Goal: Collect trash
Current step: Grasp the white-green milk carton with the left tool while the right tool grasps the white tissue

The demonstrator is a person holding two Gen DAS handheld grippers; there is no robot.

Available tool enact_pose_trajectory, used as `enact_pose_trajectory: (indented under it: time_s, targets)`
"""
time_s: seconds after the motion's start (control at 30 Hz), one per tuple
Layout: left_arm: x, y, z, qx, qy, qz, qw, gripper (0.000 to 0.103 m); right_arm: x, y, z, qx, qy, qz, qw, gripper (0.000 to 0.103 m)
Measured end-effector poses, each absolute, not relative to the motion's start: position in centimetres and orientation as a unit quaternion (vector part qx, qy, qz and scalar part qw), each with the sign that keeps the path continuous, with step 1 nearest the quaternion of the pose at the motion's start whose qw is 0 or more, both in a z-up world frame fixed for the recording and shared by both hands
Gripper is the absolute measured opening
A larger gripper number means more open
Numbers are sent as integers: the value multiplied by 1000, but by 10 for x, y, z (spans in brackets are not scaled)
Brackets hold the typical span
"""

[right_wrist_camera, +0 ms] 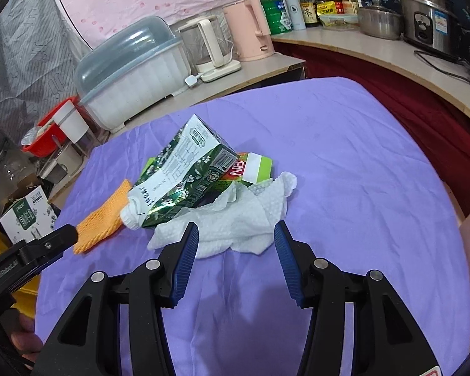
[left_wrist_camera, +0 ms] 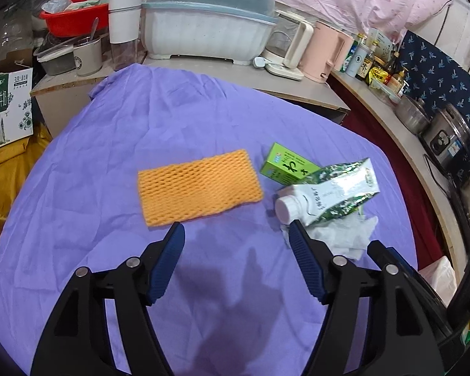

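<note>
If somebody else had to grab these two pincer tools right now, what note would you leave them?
Left gripper: open, empty, above the purple cloth just short of the orange foam net.
Right gripper: open, empty, fingertips at the near edge of the crumpled white tissue.
Trash, all on the cloth: the net lies alone; the squashed green milk carton rests on the tissue and on a small green box.
Done: nothing picked up yet.
Left: collect all four pieces. No bin is in view.
</note>
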State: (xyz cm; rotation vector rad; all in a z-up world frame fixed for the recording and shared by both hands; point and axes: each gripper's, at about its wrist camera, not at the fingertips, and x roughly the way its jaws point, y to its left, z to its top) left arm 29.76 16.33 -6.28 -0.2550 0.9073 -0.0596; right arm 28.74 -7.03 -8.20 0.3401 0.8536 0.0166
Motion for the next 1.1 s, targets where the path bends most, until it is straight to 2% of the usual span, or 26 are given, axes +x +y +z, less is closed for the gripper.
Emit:
enact_pose_trajectory:
  time_s: [0.27,0.33,0.43,0.5,0.6,0.7,0.83,1.1]
  targets:
    - [313,162,-76,-118,444,-41,887,65,313,-66,-108,167,438,3,883,49]
    - [315,159,-78,-116,445,-46,887,65,315,-63,-111,162,442,3,882,47]
    - [318,155,-81,-119,448,-53,885,65,314,-63,-113,156,440,0,885,36]
    - [319,152,-83,-120,450,-56,883,66,312,-67,-114,157,440,3,884,20]
    - [321,145,-84,-118,451,-64,882,66,308,-74,-116,165,439,6,883,8]
    - [324,137,-84,-118,450,-75,882,68,301,-81,-114,168,434,2,885,7]
    - [329,123,-80,-105,437,-91,889,79,292,-96,-109,183,425,-11,887,7]
    - [351,92,-85,-68,435,-135,887,80,284,-126,-100,207,408,-42,888,7]
